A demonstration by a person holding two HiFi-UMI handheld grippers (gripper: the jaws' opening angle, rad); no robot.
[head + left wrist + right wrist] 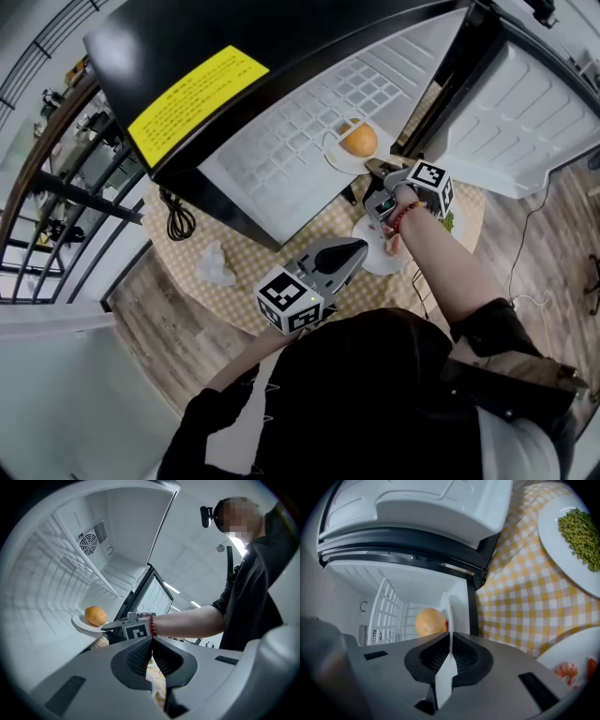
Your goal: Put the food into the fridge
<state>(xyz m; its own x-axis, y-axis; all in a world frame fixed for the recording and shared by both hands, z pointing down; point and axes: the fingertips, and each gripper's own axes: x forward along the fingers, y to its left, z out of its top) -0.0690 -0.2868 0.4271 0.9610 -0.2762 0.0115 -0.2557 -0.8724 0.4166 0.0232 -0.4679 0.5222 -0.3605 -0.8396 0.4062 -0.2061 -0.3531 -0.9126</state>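
Orange [359, 140] sits on the plate [331, 152] just ahead of your right gripper [374, 168], which pinches its rim inside the fridge [281, 150]; your left gripper [360, 247] is closed, empty.

A round table [251, 261] under yellow checked cloth bears a black fridge [178, 56] at twelve o'clock, a crumpled tissue [214, 265] at nine, a pea plate [548, 529] at three and a shrimp plate [572, 651] nearer the centre.

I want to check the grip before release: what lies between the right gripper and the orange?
The white plate: the right gripper clamps its rim, and the orange sits on it further in. The right gripper view shows this.
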